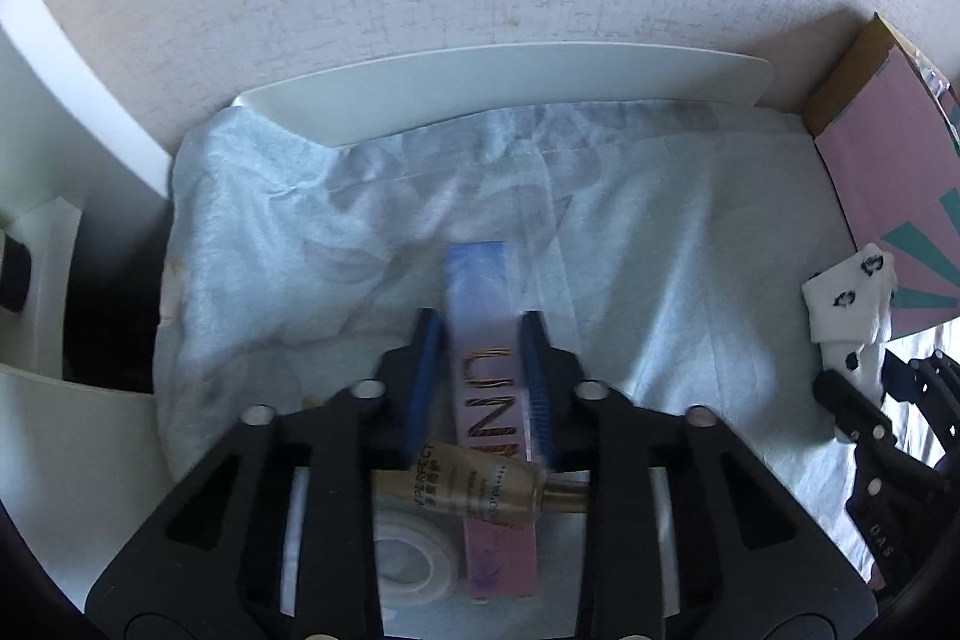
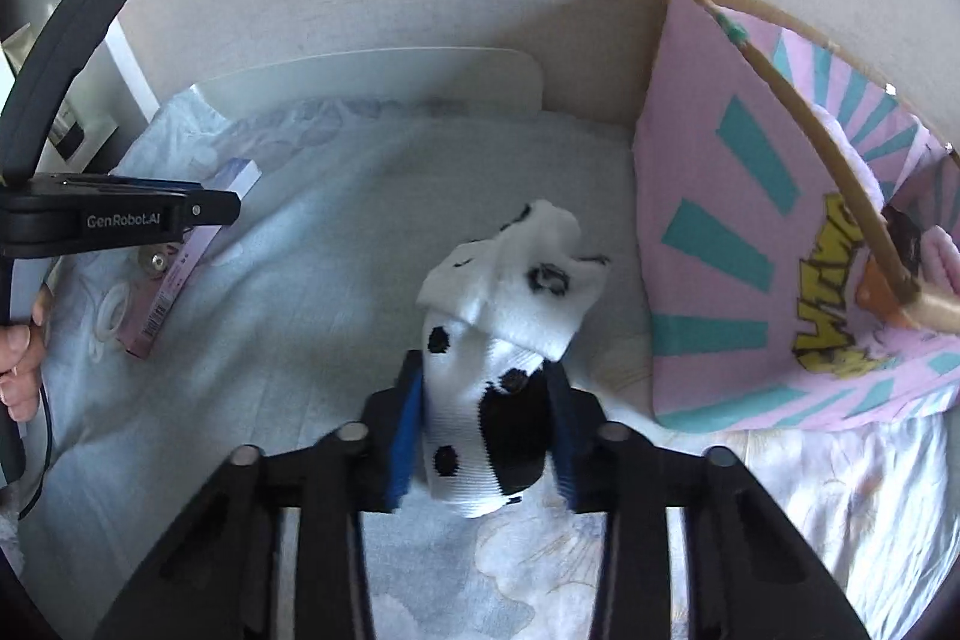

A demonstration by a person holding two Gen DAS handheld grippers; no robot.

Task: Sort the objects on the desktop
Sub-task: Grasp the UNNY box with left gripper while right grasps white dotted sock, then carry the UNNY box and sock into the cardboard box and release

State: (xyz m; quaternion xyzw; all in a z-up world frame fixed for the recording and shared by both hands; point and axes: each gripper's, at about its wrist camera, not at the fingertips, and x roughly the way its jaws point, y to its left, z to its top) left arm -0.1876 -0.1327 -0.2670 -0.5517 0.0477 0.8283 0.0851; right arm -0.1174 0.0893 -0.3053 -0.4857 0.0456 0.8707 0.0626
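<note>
My left gripper (image 1: 480,325) is shut on a long pink and blue box (image 1: 483,292) with gold letters, held above the pale blue cloth. A gold tube (image 1: 480,487) and a clear tape roll (image 1: 411,562) lie under it. My right gripper (image 2: 485,376) is shut on a white sock with black spots (image 2: 498,316), held above the cloth beside the pink cardboard box (image 2: 732,244). The sock (image 1: 849,301) and right gripper (image 1: 864,400) show at the right of the left wrist view. The left gripper (image 2: 198,208) and its box (image 2: 198,238) show at the left of the right wrist view.
A white board (image 1: 510,88) leans on the textured wall at the back of the cloth. The pink box with teal rays (image 1: 888,172) stands open at the right with soft items inside. White furniture (image 1: 36,232) stands at the left.
</note>
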